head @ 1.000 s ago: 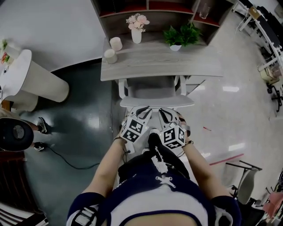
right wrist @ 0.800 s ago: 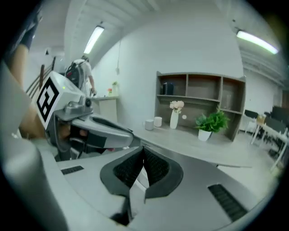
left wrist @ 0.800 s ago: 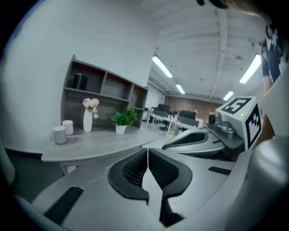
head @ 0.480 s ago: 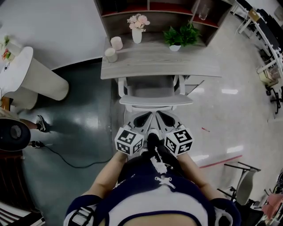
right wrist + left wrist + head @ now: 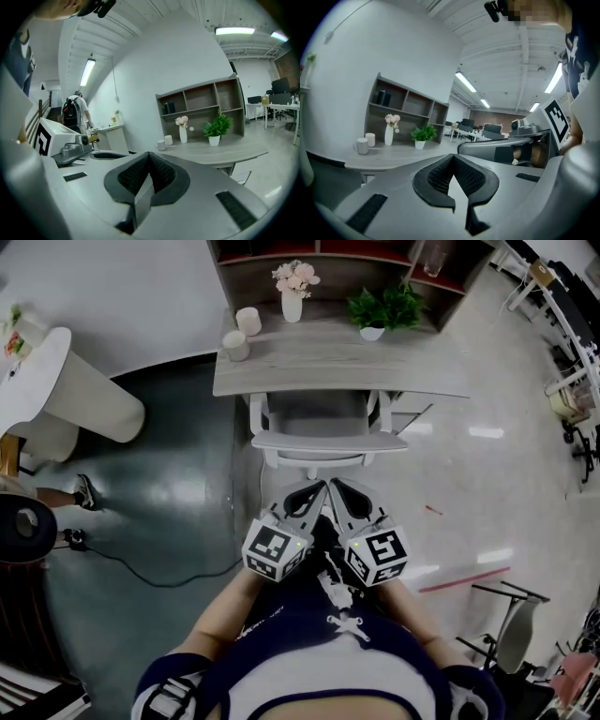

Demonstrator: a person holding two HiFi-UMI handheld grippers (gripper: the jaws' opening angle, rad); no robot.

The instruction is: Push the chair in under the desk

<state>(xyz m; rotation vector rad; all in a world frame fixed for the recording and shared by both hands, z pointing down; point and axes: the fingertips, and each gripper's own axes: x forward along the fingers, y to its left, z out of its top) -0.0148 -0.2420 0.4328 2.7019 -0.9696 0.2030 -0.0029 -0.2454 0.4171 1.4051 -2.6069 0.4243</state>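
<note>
**Hidden / cut off**
- The chair (image 5: pixel 328 441) sits mostly under the desk (image 5: pixel 394 371). The front of its seat is lost beneath the desk top, and its base and legs cannot be seen.
- Only the curved backrest rail, a strip of seat and two arm posts show at the desk's near edge.
- Neither gripper view shows the chair, because grey gripper bodies fill the lower half of both.
- The shelf unit (image 5: pixel 272 261) behind the desk is cut by the frame's top edge.
- The person's torso blocks the floor on the desk's near side.

**Grippers**
- The left gripper (image 5: pixel 453 160) is fully closed, its pads meeting at the tip with nothing between them.
- The right gripper (image 5: pixel 149 158) is likewise closed and empty.
- Both are held side by side on the desk's near side, clear of the chair back, with their tips leaning toward each other.

**Materials, shapes**
- The desk top is pale grey wood grain, a long slab with its right near corner cut at an angle.
- The chair has a smooth white frame and a grey seat.
- The gripper pads are black with a fine cross-hatched texture, set in a V-shaped recess.
- Along the desk's far edge stand a slim white vase (image 5: pixel 292 306) of pink flowers and a potted plant (image 5: pixel 375 311) with green leaves in a small white pot.
- Two white cylindrical mugs (image 5: pixel 242 334) stand at the desk's far left corner.
- The floor (image 5: pixel 178 493) left of the desk is dark and faintly glossy. Right of the desk it is pale and shiny with light reflections.
- A white pedestal table (image 5: pixel 66 395) with a flaring base stands well left of the desk.
- A thin black cable (image 5: pixel 159 575) curls on the dark floor to the desk's near left.
</note>
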